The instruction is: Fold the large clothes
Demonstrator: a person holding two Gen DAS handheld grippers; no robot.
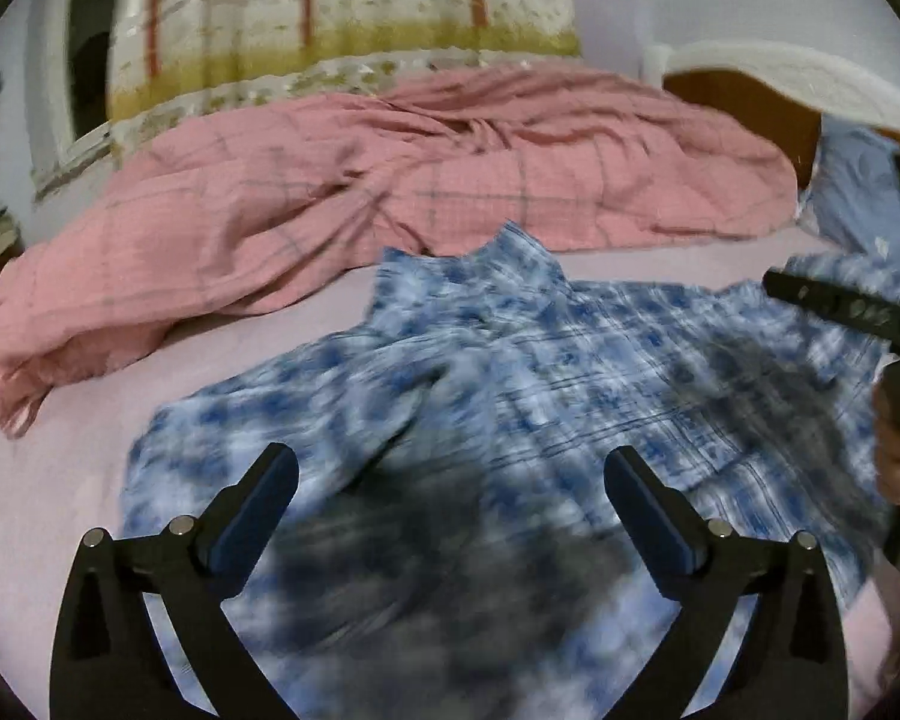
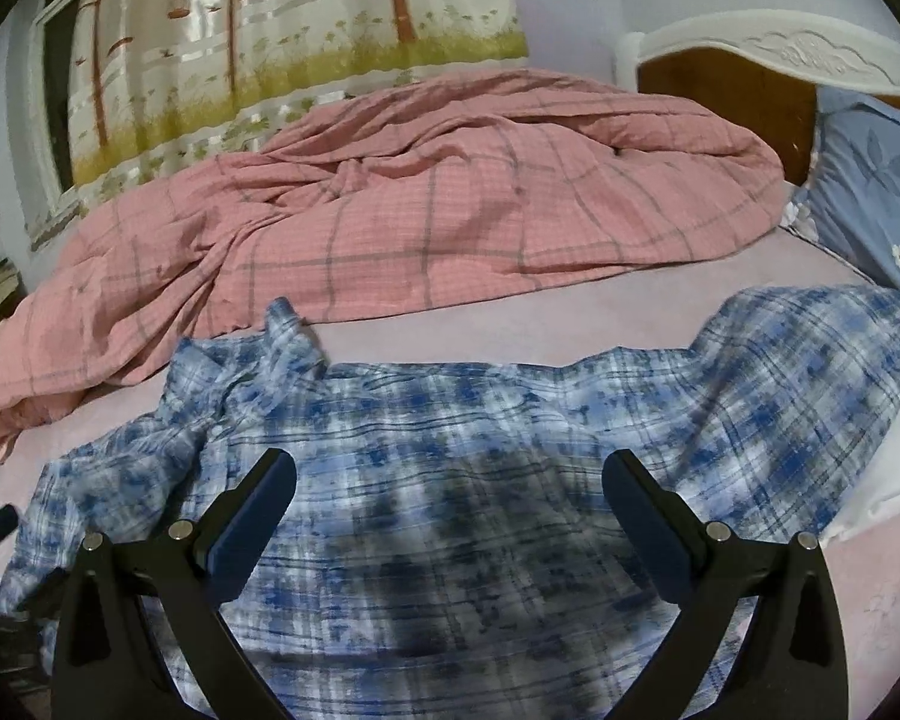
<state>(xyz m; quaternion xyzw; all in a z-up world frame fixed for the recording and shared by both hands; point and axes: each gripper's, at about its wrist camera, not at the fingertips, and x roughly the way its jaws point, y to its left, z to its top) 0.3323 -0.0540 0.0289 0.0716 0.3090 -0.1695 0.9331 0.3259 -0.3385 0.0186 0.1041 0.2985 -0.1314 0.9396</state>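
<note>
Blue plaid shirt [image 2: 480, 480] (rumpled) under spread tongs [image 2: 450, 480]

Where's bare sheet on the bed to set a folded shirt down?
Free: strip of sheet between shirt and quilt; left patch beside shirt, below the quilt's end. Crowded: bed's far side under the quilt, right end by pillow.
</note>
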